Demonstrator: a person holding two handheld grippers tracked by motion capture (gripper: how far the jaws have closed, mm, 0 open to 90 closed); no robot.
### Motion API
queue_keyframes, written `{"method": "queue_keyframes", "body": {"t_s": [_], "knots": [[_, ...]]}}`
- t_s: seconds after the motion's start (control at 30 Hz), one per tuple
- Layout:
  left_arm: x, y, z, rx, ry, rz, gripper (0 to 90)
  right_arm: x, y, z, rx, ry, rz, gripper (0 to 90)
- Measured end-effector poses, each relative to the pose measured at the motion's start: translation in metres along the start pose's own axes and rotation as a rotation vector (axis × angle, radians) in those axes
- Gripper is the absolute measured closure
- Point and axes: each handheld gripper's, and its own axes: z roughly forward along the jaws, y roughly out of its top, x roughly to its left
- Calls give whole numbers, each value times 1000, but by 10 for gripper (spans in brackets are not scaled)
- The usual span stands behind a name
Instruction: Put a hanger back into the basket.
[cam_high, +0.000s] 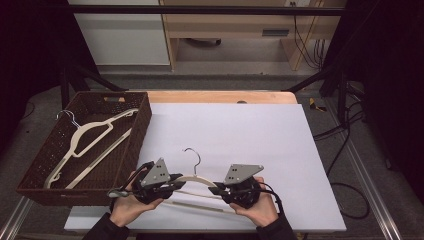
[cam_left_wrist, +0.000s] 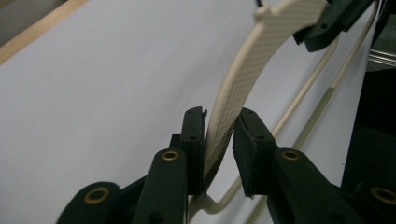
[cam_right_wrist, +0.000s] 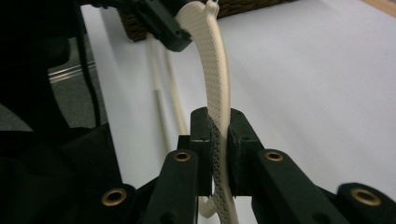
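The right tongs (cam_right_wrist: 218, 154) pinch one arm of the cream hanger (cam_high: 195, 178). The left tongs (cam_left_wrist: 219, 154) bracket the other arm, one pad not quite pressing. The hanger lies right of the wicker basket (cam_high: 142, 125), apparently gripped for carrying there.
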Motion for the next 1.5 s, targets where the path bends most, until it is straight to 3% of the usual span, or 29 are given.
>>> {"method": "queue_keyframes", "body": {"t_s": [0.2, 0.3, 0.5, 0.57, 0.6, 0.77, 0.97, 1.23, 1.5], "knots": [[-3, 1, -1, -6, -38, -40, 791, -4, -2, -2, -50, -105, 14, 723], [-7, 3, 0, -11, -64, -44, 809, -7, -3, -4, -64, -126, 18, 685], [-18, 10, -4, -70, -113, -49, 861, -11, -6, -8, -121, -192, 23, 539], [-22, 12, -7, -80, -101, -41, 865, -13, -7, -10, -152, -194, 36, 488], [-22, 13, -8, -85, -99, -47, 866, -15, -8, -12, -181, -192, 54, 436], [-15, 11, -15, -104, -65, -86, 866, -20, -10, -25, -257, -190, 96, 356], [-3, 15, -31, -128, -20, -128, 866, -32, -17, -51, -309, -261, 171, 258], [20, 35, -75, -194, 38, -144, 865, -48, -34, -70, -306, -356, 235, 147], [60, 47, -120, -207, 127, -160, 866, -55, -44, -74, -281, -394, 260, 105]]}}
